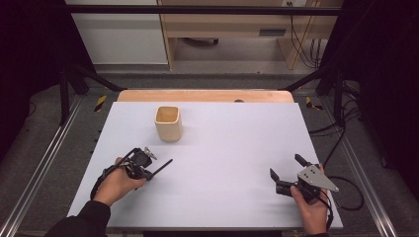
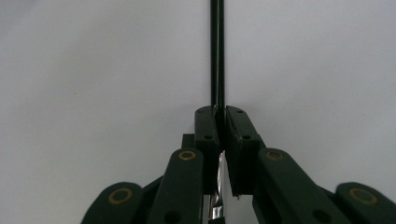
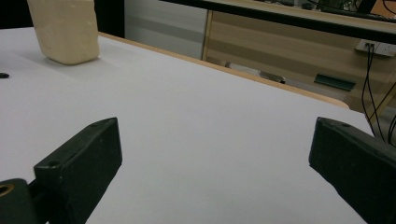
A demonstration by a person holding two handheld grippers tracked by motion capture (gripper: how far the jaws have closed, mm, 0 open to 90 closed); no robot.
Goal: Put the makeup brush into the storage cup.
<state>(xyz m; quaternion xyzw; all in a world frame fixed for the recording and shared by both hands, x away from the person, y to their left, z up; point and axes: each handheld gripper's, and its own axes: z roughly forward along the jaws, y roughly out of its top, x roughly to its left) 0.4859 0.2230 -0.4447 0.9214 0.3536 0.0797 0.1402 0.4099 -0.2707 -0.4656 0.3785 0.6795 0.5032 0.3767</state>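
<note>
Between the left claw's [image 2: 218,122] jaws sits a thin black rod [image 2: 217,51], clamped near one end; it looks like a chopstick or a long-handled utensil, and a shiny bit of it shows below the pads in the left gripper view. From the grip, its long axis runs straight out ahead of the jaws. In the high view the left claw [image 1: 147,174] rests low over the table [image 1: 232,148], and the rod [image 1: 162,167] sticks out past the jaws, away from the person and toward the table's middle, low over the surface.

Ahead of that claw and a little to the rod's left stands the cup [image 1: 168,123], upright, mouth up, well apart from the rod's tip. Judging by this, the coming move is to raise the rod, swing its free end round toward the cup and stand it steeper, since it now points past the cup's right side rather than at it.

Far off to the right, the right claw [image 1: 287,173] has its jaws wide apart with nothing between them. From it the cup [image 3: 65,30] lies well ahead and left, so the left hand is the nearer.
</note>
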